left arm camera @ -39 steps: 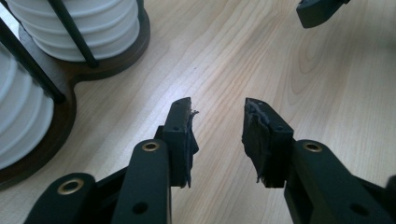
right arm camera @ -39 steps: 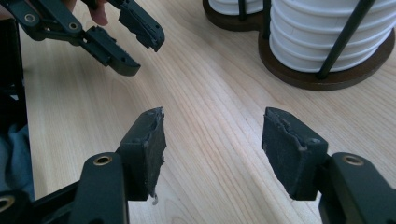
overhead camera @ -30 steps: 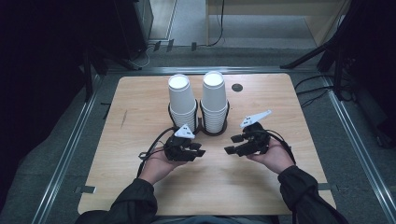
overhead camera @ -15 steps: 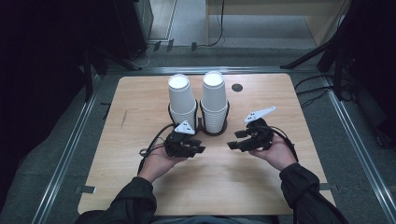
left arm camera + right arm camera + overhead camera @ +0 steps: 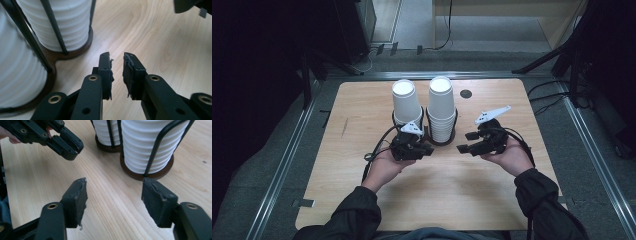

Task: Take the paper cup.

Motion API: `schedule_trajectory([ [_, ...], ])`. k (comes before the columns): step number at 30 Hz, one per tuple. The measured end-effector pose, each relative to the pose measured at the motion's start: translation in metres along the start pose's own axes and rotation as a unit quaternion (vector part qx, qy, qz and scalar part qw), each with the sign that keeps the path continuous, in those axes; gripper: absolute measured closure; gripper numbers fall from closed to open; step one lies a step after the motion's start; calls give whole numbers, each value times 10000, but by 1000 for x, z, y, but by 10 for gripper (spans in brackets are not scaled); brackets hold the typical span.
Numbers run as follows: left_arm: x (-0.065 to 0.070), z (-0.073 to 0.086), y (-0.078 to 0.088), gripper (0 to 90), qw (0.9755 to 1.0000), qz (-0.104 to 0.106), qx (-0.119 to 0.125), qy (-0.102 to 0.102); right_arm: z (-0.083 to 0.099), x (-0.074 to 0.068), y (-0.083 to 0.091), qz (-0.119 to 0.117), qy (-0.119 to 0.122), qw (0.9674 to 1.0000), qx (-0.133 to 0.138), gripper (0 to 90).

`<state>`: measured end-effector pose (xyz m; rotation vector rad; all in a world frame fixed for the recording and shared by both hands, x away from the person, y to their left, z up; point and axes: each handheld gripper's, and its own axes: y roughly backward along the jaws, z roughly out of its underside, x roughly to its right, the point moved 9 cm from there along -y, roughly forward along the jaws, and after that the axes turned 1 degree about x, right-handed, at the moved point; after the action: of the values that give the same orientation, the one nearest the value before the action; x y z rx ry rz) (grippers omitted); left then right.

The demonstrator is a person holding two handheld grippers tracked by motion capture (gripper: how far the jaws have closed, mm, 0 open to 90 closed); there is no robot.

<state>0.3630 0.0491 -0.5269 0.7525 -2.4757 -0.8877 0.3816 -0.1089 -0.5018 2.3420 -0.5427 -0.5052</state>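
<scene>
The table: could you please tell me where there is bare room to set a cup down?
Bare wood lies left of the left cup stack, right of the right cup stack, and along the table's near edge. The middle, around both claws, is crowded.

The rack [image 5: 428,134] stands on the bench [image 5: 362,107], about midway across it and toward its far half. Two cup stacks sit in the rack side by side: the left stack [image 5: 406,102] and the right stack [image 5: 441,107]. The left tool [image 5: 424,149] is just before the rack, near its left ring. The right tool [image 5: 466,142] is just right of the rack, close to the right stack. A small disc [image 5: 466,93] lies behind and right of the rack.
</scene>
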Motion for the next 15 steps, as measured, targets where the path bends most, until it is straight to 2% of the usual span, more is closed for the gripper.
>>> schedule_trajectory([
  [5,-6,-12,2,803,9997,-103,33,223,-9,3,10,95,107,9999,-50,345],
  [9,-9,-19,4,834,9995,-161,75,243,-19,5,17,113,57,9999,20,340],
  [10,-10,-24,5,844,9994,-196,62,261,-27,6,21,84,38,10000,30,342],
  [15,-13,-32,6,866,9993,-300,66,220,-41,7,21,132,95,9999,-50,335],
])
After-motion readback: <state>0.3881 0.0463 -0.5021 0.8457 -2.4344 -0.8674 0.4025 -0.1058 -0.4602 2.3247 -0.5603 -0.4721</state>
